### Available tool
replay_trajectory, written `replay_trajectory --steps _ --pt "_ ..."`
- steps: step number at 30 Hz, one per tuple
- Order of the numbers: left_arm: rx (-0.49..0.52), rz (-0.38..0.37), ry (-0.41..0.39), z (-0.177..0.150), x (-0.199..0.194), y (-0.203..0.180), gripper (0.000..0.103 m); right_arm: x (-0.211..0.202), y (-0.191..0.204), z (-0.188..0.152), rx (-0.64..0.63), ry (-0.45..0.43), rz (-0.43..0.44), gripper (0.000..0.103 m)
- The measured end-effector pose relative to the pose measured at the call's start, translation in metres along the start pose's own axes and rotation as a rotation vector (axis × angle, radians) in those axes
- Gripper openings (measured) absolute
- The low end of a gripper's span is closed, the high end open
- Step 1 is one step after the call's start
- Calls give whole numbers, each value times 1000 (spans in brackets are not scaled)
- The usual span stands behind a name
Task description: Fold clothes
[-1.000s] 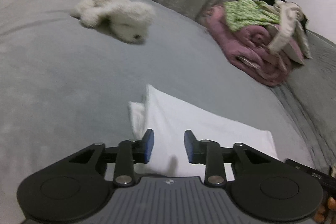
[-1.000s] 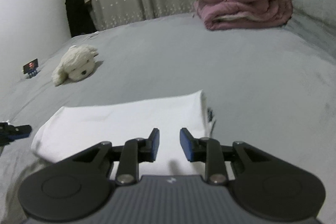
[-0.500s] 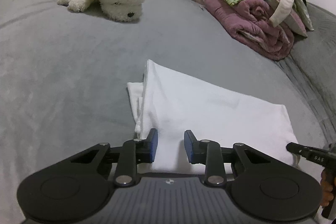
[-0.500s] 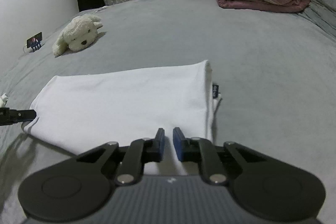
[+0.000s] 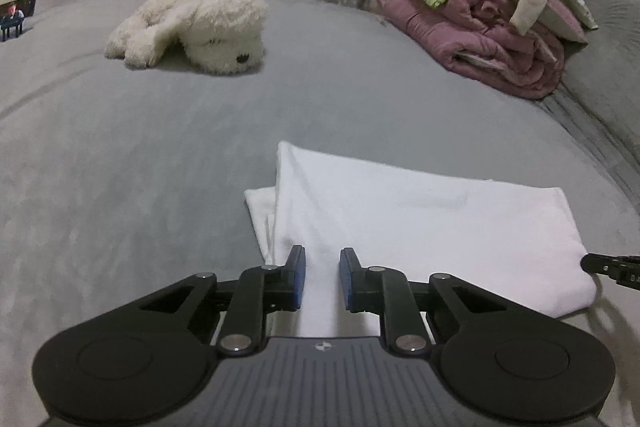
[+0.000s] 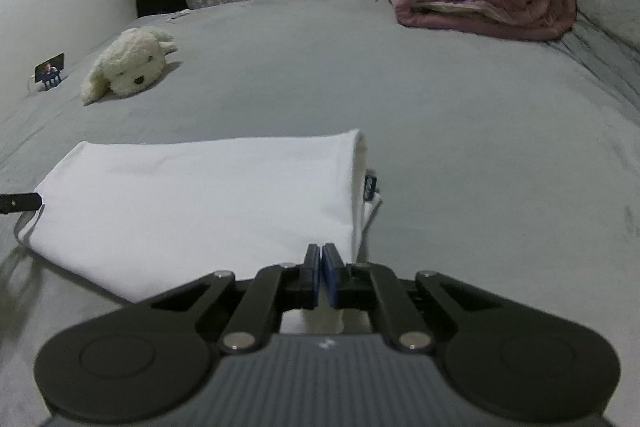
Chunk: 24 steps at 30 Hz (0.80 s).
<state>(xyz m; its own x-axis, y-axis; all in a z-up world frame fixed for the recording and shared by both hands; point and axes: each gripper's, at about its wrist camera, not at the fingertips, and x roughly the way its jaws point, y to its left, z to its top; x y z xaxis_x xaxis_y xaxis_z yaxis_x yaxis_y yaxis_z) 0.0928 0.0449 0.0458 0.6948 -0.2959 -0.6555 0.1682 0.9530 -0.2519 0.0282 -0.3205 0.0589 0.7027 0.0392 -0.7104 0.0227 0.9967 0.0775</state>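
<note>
Right wrist view: right gripper [image 6: 321, 269] is clenched on the white garment [image 6: 200, 203] near the bed's [image 6: 460, 131] front edge, while left gripper [image 5: 322, 277], jaws closing around the cloth, risks an uneven lift skewing the fold.

Dim, flat indoor light w/ a cool grey cast — no glare anywhere. The folded white cotton garment [image 5: 420, 223] is the brightest patch, nearly blown out, fabric texture lost. Soft shadows under its near edge on the grey plush bedspread [image 6: 460, 115]. Strong fisheye bend — dark vignette in corners. Fluffy white plush dog [image 5: 192, 27] slightly soft; overall grainy, low contrast.
</note>
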Motion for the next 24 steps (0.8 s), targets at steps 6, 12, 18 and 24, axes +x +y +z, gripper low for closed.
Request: replay_trajectory --steps 6,12,18,24 --pt "13 13 9 0 4 2 18 7 1 -2 -15 9 -19 4" --pt "-29 2 26 1 6 11 13 13 4 -5 -35 8 -41 4" --pt "-17 14 27 1 8 10 11 13 4 -3 -42 16 -43 4" --pt "-19 0 12 5 -1 7 11 11 3 -1 -45 20 -51 4"
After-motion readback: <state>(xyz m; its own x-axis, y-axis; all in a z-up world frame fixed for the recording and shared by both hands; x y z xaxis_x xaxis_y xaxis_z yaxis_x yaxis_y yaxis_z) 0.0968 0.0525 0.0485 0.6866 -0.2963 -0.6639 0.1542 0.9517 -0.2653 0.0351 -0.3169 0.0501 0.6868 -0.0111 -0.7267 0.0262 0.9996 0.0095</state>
